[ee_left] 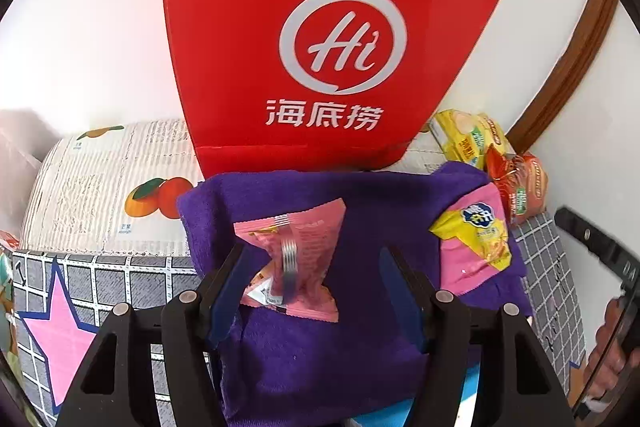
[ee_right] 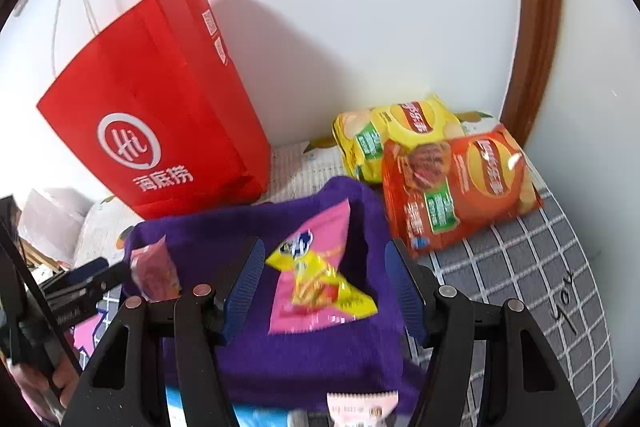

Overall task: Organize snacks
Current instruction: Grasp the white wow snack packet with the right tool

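Observation:
A purple towel lies on the table in front of a red paper bag. Two pink snack packets lie on it. My left gripper is open around the left pink packet, jaws apart and not touching it. My right gripper is open around the pink-and-yellow packet, which also shows in the left wrist view. A yellow chip bag and an orange chip bag lie at the back right. The red bag stands upright with its handles up.
A grey checked cloth with a pink star covers the table. A white fruit-print box lies behind it. The wall and a brown door frame bound the back right. Another small packet shows at the bottom edge.

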Demonstrator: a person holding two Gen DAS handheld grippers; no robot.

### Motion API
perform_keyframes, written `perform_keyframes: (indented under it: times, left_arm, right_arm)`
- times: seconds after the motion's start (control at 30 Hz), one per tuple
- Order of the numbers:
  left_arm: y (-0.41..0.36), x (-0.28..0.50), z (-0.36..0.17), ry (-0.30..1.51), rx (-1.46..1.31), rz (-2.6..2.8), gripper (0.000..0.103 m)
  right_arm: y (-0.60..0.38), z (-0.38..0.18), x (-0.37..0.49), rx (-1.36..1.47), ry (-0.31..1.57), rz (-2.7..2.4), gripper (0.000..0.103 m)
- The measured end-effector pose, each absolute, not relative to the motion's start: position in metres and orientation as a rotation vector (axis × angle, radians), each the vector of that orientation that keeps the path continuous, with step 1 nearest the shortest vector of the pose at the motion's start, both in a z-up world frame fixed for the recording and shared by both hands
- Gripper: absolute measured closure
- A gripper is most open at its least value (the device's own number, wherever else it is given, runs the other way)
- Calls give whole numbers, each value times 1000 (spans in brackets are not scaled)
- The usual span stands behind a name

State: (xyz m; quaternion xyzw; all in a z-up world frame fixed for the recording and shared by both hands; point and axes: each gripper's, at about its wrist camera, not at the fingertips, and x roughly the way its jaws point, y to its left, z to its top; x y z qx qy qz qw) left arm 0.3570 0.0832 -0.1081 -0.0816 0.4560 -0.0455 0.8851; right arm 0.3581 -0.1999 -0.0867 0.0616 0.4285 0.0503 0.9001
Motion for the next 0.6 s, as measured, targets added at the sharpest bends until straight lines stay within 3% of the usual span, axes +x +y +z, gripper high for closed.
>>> perform_keyframes:
  times: [0.2, 0.3, 0.6]
  left_arm:
    - [72, 344, -92, 924, -121, -122, 37]
    - [64, 334, -80, 895, -99, -154, 31]
    - [57, 295, -46, 823, -99, -204, 30]
  right_arm:
    - [-217, -102, 311, 123, 896, 63, 41]
    - [-226, -113, 290, 129, 932, 54, 49]
    - [-231, -155, 245, 112, 1012, 72, 49]
